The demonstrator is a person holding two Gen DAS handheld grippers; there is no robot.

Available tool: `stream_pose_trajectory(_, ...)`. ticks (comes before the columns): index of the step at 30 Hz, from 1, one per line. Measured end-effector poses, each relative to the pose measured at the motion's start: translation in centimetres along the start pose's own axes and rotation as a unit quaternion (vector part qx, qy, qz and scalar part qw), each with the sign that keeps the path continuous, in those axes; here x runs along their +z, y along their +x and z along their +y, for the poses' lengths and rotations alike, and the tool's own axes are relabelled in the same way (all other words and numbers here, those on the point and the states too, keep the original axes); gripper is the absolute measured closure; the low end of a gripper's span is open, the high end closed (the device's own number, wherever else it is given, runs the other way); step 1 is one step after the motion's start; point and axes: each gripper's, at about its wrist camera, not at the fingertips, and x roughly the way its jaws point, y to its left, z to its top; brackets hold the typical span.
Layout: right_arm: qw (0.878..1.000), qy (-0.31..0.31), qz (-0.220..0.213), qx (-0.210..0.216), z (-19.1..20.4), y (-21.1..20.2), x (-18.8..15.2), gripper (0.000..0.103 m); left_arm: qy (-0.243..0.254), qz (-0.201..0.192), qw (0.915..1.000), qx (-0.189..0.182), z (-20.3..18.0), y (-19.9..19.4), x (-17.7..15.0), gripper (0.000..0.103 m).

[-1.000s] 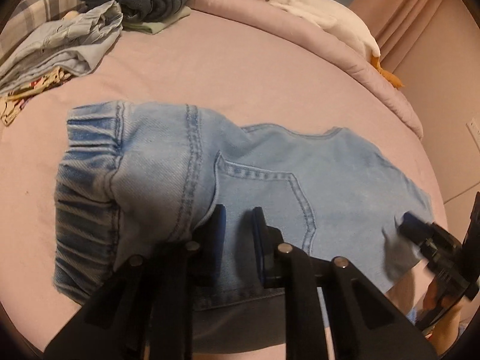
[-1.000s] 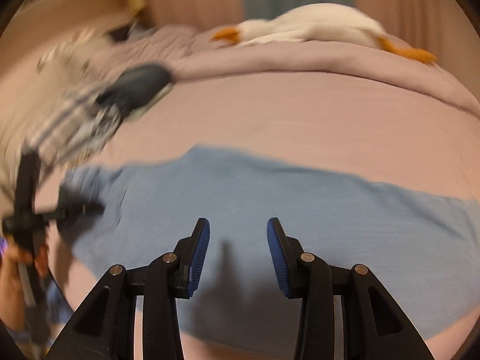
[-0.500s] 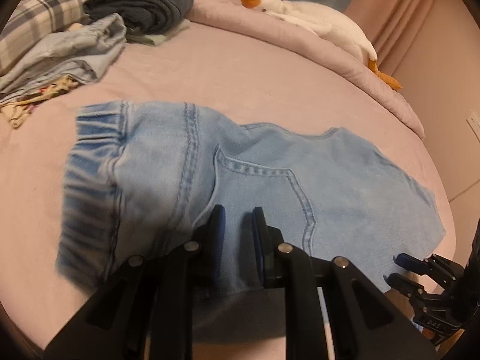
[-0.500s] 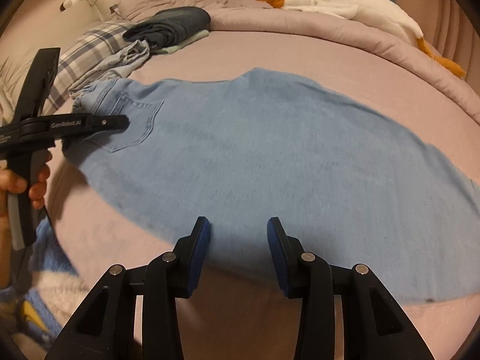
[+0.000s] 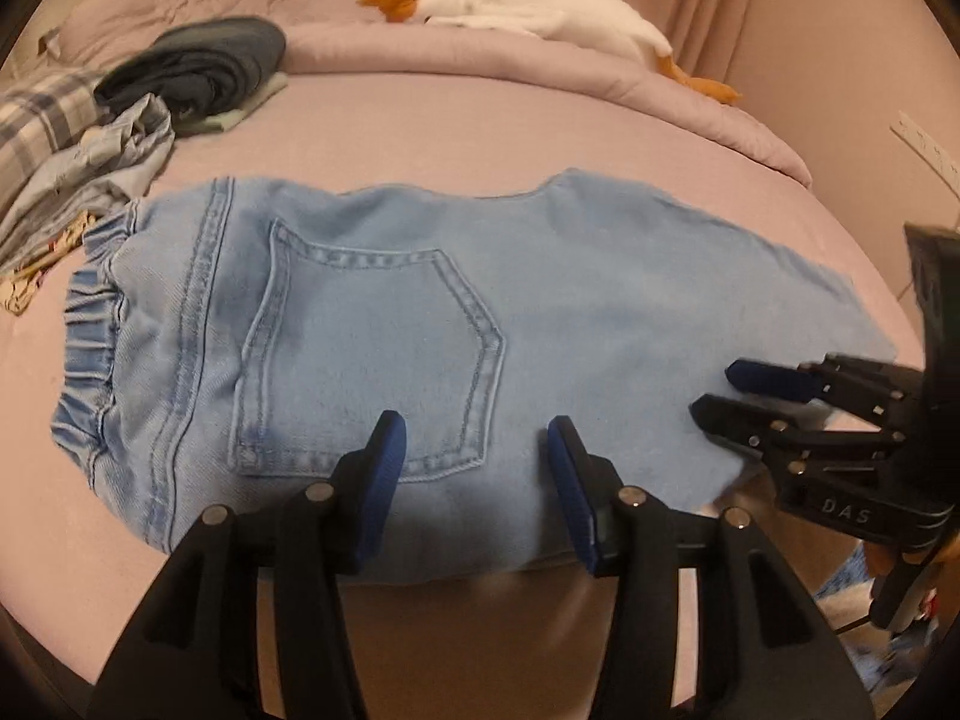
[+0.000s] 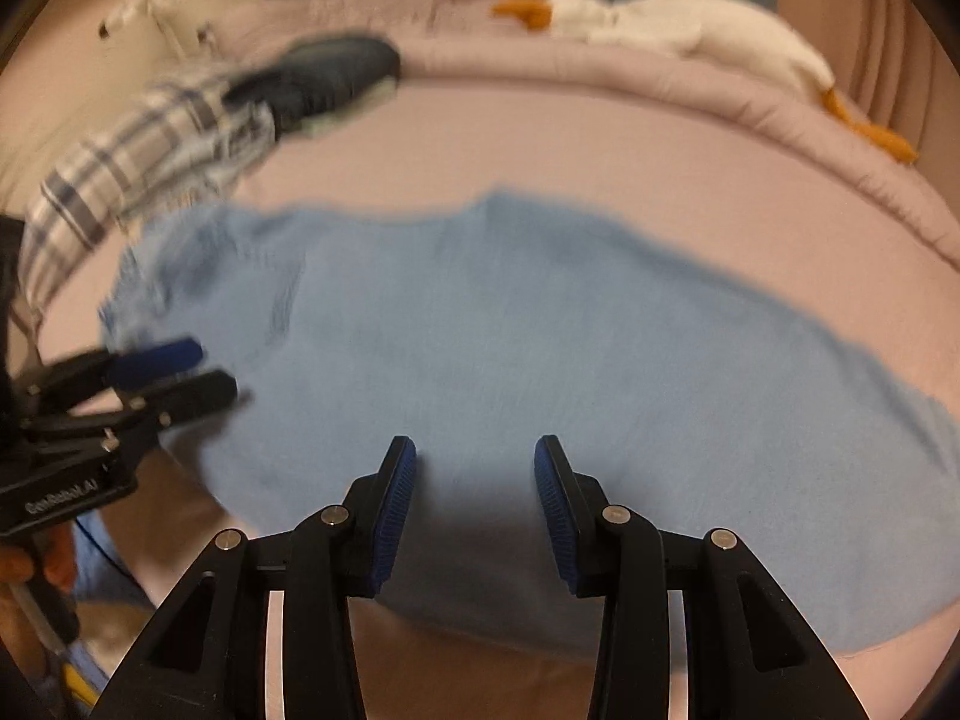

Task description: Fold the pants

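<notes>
The pants (image 5: 420, 324), light blue denim, lie flat across the pink bed (image 5: 456, 138), folded lengthwise so that one back pocket (image 5: 372, 354) faces up. The gathered waistband (image 5: 90, 348) is at the left end and the leg runs off to the right, its near edge close to the front edge of the mattress.

The left gripper (image 5: 474, 438) hovers over the near edge of the pants just below the pocket. Its jaws are released, spread wide with nothing between them, and bare denim shows in the gap. The right gripper (image 5: 714, 387) comes in from the right side at the leg end, over the lower corner of the fabric. In the right wrist view the right gripper (image 6: 474, 459) has its jaws released too, apart and empty above the pants (image 6: 540, 330), though that view is blurred.

A pile of clothes (image 5: 72, 174) sits at the far left of the bed, touching the waistband end, with a dark folded garment (image 5: 204, 66) on it just behind. A white stuffed goose (image 5: 528, 15) with an orange beak and feet lies along the rolled duvet (image 5: 540, 78) at the back edge, well apart from the pants.
</notes>
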Motion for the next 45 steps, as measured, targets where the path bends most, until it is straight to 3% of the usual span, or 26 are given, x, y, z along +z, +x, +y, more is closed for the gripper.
stream_pose_trajectory(3, 1.0, -0.015, -0.004, -0.01, 0.6, 0.1, -0.9, 0.061, -0.001, 0.0, 1.0, -0.008, 0.1, 0.1, 0.1, 0.048)
stream_pose_trajectory(6, 1.0, 0.005, 0.005, 0.008, -0.1, -0.4, -0.1, 0.061, -0.003, -0.003, 0.9999, -0.017, 0.2, 0.2, 0.1, 0.045)
stream_pose_trajectory(10, 0.999, 0.027, -0.022, -0.004, -1.1, -1.1, 1.2, 0.061, -0.005, -0.003, 0.9999, -0.015, -0.2, -0.1, 0.0, 0.046)
stream_pose_trajectory(15, 0.999, 0.041, 0.026, -0.016, -2.1, 1.2, 0.8, 0.061, -0.024, -0.003, 0.9992, -0.034, -0.2, -1.1, 1.2, 0.046)
stream_pose_trajectory(22, 0.996, 0.088, 0.012, 0.002, -4.2, 0.2, 1.6, 0.061, -0.015, -0.021, 0.9991, -0.035, -0.5, -1.0, 3.1, 0.045)
stream_pose_trajectory(27, 0.991, 0.129, 0.023, 0.0, -5.5, 0.9, 1.6, 0.061, -0.033, 0.031, 0.9989, -0.013, 0.8, 1.8, 3.0, 0.046)
stream_pose_trajectory(31, 0.993, 0.119, 0.027, -0.001, -5.0, 1.1, 1.7, 0.061, -0.029, 0.027, 0.999, -0.02, 0.7, 1.6, 3.1, 0.043)
stream_pose_trajectory(36, 0.989, 0.148, 0.001, 0.018, -6.1, 1.1, 3.2, 0.061, -0.036, 0.005, 0.9983, -0.046, 0.9, 0.8, 4.1, 0.043)
stream_pose_trajectory(39, 0.991, 0.134, 0.004, 0.019, -5.9, 1.8, 3.6, 0.06, -0.031, 0.006, 0.9985, -0.045, 0.7, 1.4, 5.7, 0.043)
stream_pose_trajectory(41, 0.993, 0.112, 0.038, 0.029, -5.4, 3.2, 3.8, 0.054, -0.03, 0.012, 0.9984, -0.046, 0.6, 2.4, 7.0, 0.043)
stream_pose_trajectory(45, 0.995, 0.086, 0.034, 0.022, -5.1, 2.5, 5.1, 0.054, -0.049, 0.018, 0.9963, -0.068, 1.0, 3.9, 8.9, 0.043)
